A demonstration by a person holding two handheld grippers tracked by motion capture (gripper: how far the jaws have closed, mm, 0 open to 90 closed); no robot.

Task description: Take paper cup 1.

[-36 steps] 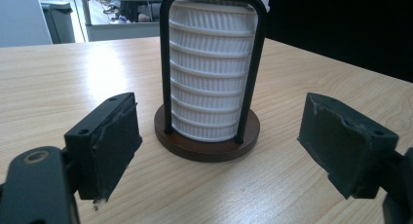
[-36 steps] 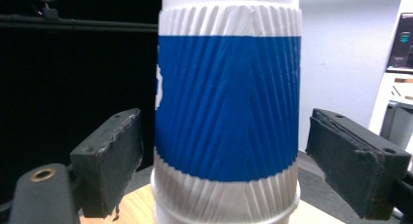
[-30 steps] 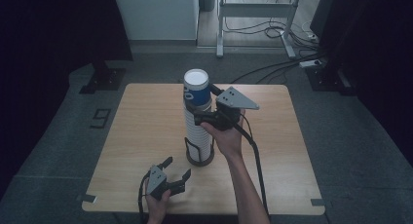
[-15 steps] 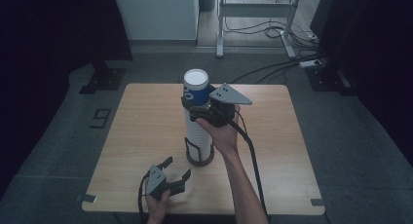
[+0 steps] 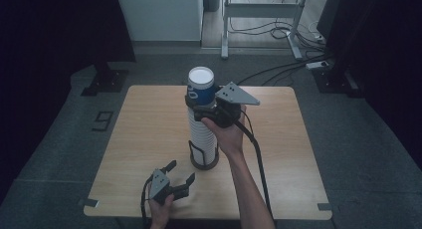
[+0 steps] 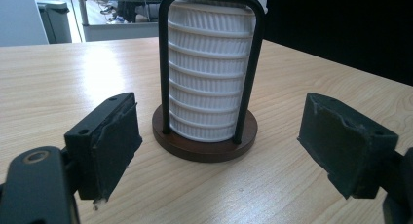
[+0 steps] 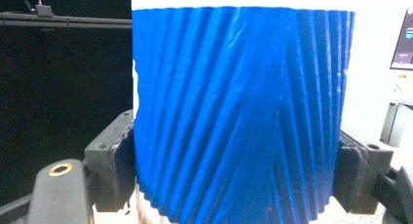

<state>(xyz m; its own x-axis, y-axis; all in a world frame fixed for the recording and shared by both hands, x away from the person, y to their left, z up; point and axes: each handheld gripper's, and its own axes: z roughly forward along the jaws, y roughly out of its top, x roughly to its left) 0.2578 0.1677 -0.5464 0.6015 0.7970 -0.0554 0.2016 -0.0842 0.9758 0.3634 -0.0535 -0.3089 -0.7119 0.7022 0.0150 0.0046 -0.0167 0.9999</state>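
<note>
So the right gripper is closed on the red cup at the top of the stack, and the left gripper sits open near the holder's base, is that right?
Not quite: the cup is blue, not red, as the right gripper view shows. The rest holds: the right gripper has just been closing and its pads press the cup's sides at the top of the stack, while the left gripper sits open near the holder's base.

Floor mark (image 5: 103, 120) left of table (image 5: 149, 119) reads "9", poss. a "6"; no other legible txt.
</note>
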